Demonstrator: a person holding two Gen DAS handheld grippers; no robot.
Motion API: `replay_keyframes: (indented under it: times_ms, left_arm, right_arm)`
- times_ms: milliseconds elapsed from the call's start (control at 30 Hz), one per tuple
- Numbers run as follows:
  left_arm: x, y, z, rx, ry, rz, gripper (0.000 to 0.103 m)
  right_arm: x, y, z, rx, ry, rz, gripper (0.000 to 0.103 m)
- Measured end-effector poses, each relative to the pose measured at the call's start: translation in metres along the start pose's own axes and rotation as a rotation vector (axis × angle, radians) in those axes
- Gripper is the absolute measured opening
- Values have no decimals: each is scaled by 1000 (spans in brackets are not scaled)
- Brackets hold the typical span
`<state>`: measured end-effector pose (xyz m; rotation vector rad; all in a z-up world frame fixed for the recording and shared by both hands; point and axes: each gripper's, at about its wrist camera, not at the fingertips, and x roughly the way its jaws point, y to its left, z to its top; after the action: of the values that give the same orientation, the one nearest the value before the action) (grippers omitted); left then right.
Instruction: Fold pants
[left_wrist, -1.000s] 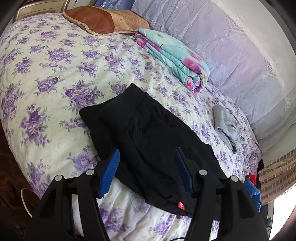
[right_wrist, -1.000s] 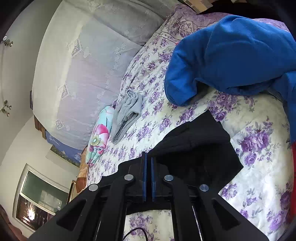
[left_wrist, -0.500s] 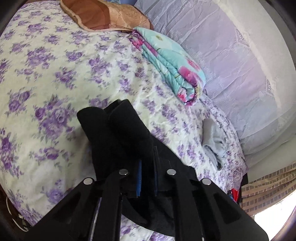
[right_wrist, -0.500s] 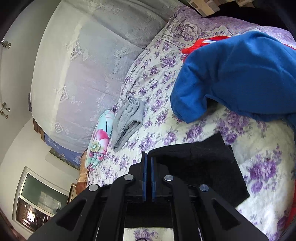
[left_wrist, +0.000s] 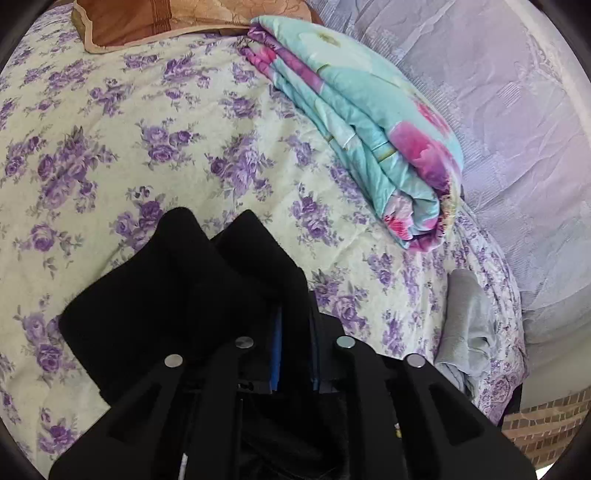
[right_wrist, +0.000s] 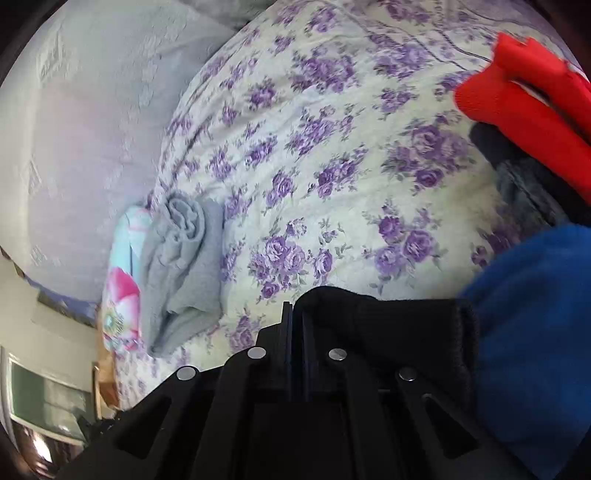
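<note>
The black pants (left_wrist: 177, 295) lie bunched on the purple-flowered bedspread (left_wrist: 110, 129), two folded humps poking up just ahead of my left gripper (left_wrist: 295, 332). Its blue pads clamp a thick fold of the black cloth, and the jaws are opening slightly with the cloth still between them. In the right wrist view, another edge of the pants (right_wrist: 399, 325) drapes over the right finger. My right gripper (right_wrist: 295, 317) is shut on that edge. The rest of the pants is hidden under both grippers.
A folded teal and pink quilt (left_wrist: 369, 122) and a brown pillow (left_wrist: 177, 18) lie at the head of the bed. A crumpled grey garment (right_wrist: 181, 266) sits near the lace curtain (left_wrist: 517, 110). A blue garment (right_wrist: 535, 350) and a red one (right_wrist: 528, 110) lie to the right.
The left gripper went from open over the pants to clamped on them. Both grippers swept across the bed carrying the cloth; the quilt grew nearer, and the blue garment slid to the right edge.
</note>
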<state>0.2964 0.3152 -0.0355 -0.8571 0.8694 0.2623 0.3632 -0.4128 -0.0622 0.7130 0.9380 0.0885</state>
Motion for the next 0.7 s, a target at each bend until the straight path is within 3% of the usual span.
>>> replay_keyframes:
  times_ms: [67, 133, 167, 200, 267, 333, 467, 567, 633, 700]
  left_arm:
    - [6, 2, -2, 15, 1, 10, 15]
    - [3, 4, -4, 25, 0, -12, 15]
    - [-3, 5, -5, 26, -3, -34, 19]
    - [-11, 6, -7, 31, -9, -60, 27]
    - [-35, 8, -12, 59, -28, -101, 41]
    - [-53, 11, -17, 83, -43, -95, 61]
    - [-80, 32, -25, 86, -44, -81, 63]
    - [-88, 61, -34, 3, -49, -45, 63]
    - [-90, 69, -40, -34, -24, -91, 63]
    - [-96, 61, -47, -9, -25, -126, 63]
  right_arm:
    - [9, 7, 0, -65, 22, -64, 12]
    - [8, 9, -3, -84, 19, -71, 15]
    - [6, 9, -4, -86, 26, -55, 24]
    - [3, 9, -6, -86, 33, -31, 36]
    - [-7, 14, -14, -103, 37, 4, 45]
    - [-16, 21, -19, -125, 39, 18, 54]
    - [-31, 26, -22, -112, 14, 28, 62]
    - [-30, 20, -20, -92, 1, 1, 62]
    - [-32, 19, -24, -85, -7, 5, 62]
    - [-35, 25, -31, -98, -3, 20, 67]
